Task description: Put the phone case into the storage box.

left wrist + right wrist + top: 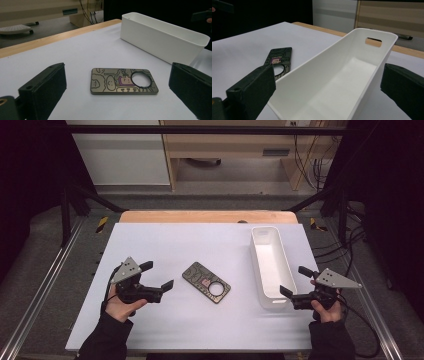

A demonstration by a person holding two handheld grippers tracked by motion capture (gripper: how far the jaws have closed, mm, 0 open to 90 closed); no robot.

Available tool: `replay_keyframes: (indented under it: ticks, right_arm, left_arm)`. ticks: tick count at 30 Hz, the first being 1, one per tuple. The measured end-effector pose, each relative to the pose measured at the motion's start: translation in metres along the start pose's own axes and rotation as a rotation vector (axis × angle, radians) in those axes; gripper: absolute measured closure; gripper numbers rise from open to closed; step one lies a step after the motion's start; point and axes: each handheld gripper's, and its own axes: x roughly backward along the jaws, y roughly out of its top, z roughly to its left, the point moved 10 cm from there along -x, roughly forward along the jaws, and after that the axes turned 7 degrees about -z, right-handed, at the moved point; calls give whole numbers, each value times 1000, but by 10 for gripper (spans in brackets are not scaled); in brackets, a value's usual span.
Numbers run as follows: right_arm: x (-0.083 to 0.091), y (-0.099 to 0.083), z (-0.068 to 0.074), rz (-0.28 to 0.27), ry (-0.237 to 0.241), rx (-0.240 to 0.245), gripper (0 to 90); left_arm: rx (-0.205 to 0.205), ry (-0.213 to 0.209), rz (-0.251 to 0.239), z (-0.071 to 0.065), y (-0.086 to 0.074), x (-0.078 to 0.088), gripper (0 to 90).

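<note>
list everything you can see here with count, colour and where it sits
phone case: 1, dark with cartoon print and a round camera hole, flat on the table's middle, between the two grippers
bin: 1, white, long and narrow, nothing inside, on the table's right part, a slot handle in its far end wall
table: 1, white top with a wooden far edge
left gripper: 1, black with a grey plate, jaws open, left of the phone case and aimed at it
right gripper: 1, black with a grey plate, jaws open, at the bin's near end
hands: 2, in dark sleeves, at the table's near edge
</note>
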Motion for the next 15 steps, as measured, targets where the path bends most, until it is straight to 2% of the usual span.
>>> replay_keyframes:
  ticks: [15]
  right_arm:
    - [0, -1, 0, 5, 0, 4, 2]
  left_arm:
    - [-27, -13, 45, -10, 1, -21, 9]
